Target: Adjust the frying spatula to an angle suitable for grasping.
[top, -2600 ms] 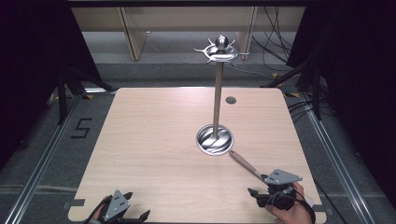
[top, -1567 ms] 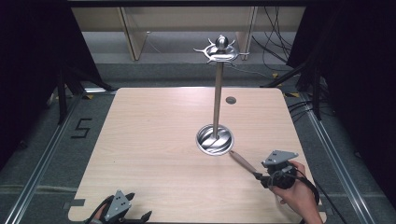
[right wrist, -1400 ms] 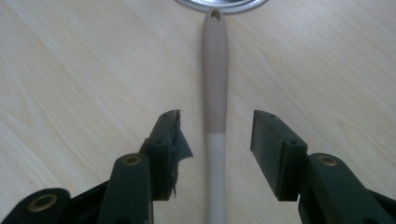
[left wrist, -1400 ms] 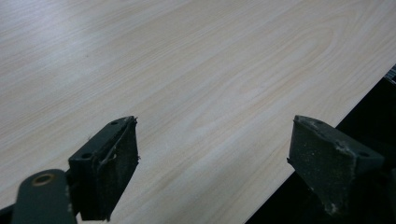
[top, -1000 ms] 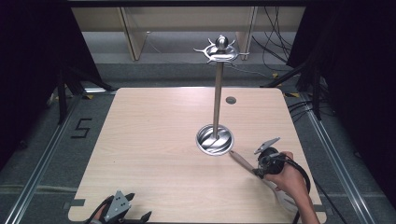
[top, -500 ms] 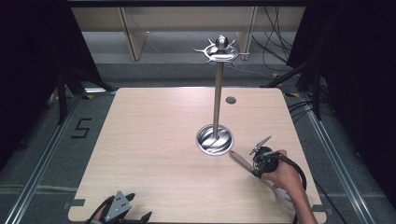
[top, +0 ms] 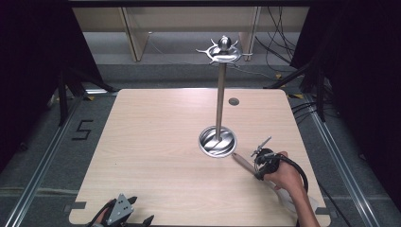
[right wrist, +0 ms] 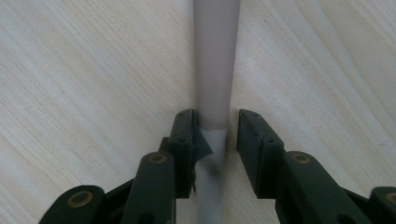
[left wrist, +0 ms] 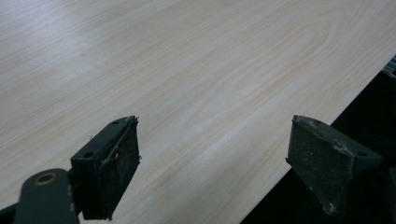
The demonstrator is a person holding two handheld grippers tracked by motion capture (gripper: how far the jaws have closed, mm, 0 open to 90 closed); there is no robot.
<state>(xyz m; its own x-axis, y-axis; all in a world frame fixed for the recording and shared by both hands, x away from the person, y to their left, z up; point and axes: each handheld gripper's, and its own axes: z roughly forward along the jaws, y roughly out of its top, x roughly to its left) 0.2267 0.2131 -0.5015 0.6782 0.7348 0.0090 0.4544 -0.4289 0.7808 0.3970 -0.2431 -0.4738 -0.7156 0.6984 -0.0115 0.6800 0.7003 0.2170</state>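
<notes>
The right tool [right wrist: 215, 133], jaws nearly closed around the grey handle [right wrist: 214, 65] lying right of the stand [top: 218, 104], must clamp, then lift; the left tool [left wrist: 224, 163] rests open at the table's [top: 156, 142] near edge.

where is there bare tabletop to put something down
Most of the wooden table is bare: the whole left half, and the far strip behind the metal stand. The near right is crowded, where the right gripper straddles a grey utensil handle. The left gripper sits at the near edge.
</notes>
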